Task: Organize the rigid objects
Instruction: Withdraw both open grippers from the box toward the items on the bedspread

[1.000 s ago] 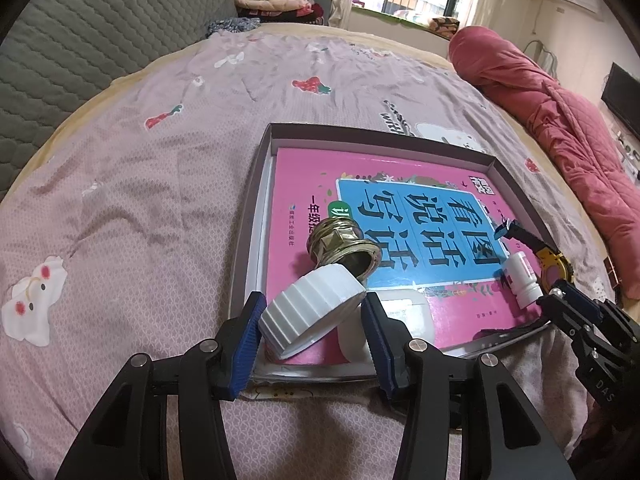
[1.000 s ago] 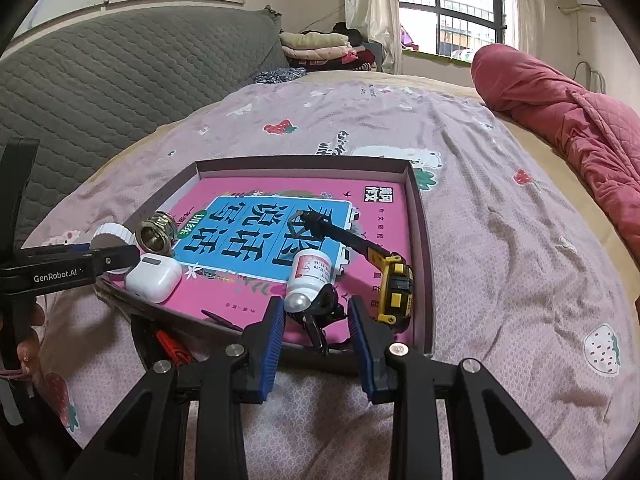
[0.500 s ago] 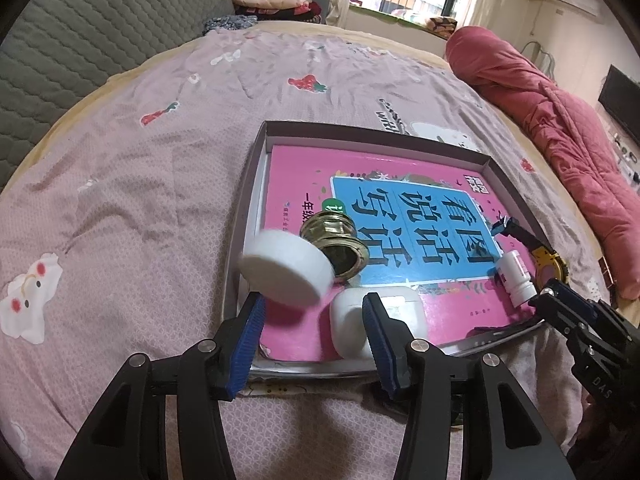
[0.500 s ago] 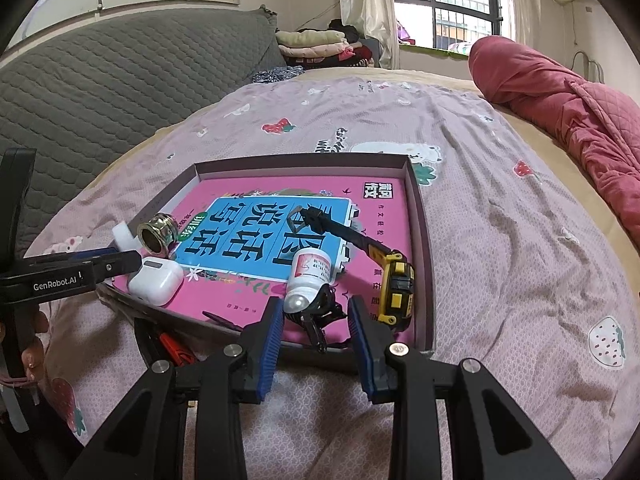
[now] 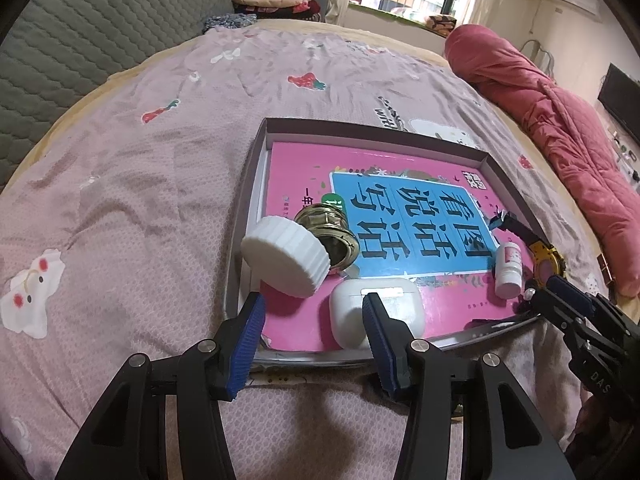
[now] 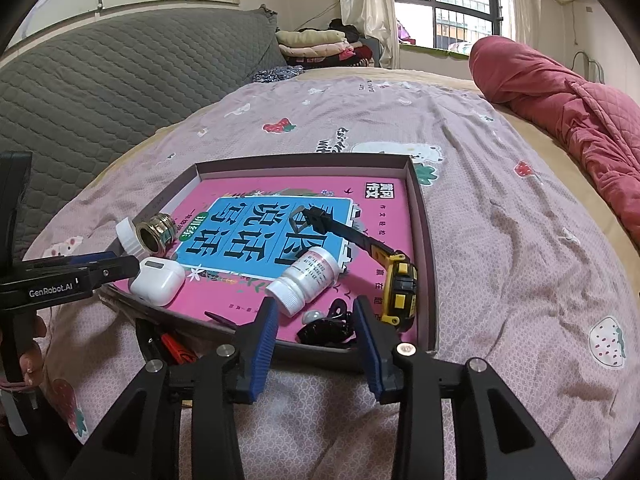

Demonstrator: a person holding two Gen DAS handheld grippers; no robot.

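Note:
A shallow box tray point(image 5: 376, 130) point(image 6: 424, 216) with a pink book in it lies on the bed. In the tray, a white ribbed cap point(image 5: 286, 258) point(image 6: 127, 236) leans tilted against a brass fitting point(image 5: 328, 228) point(image 6: 156, 234). A white earbud case point(image 5: 378, 314) point(image 6: 158, 284), a white pill bottle point(image 5: 508, 270) point(image 6: 306, 280), a yellow tape measure point(image 5: 548, 264) point(image 6: 396, 284) and a black clip point(image 6: 326, 326) also lie there. My left gripper point(image 5: 314, 336) is open and empty at the tray's near edge. My right gripper point(image 6: 314, 340) is open and empty just before the black clip.
A rolled red quilt point(image 6: 560, 108) lies along the bed's right side. A grey padded headboard point(image 6: 100, 88) is at the left. Folded clothes point(image 6: 316, 44) are stacked at the far end. A red-and-black item point(image 6: 172, 346) lies just outside the tray's near edge.
My left gripper let go of the white cap, which dropped into the tray and came to lean on the brass fitting. The left gripper drew back slightly. The right gripper hardly moved.

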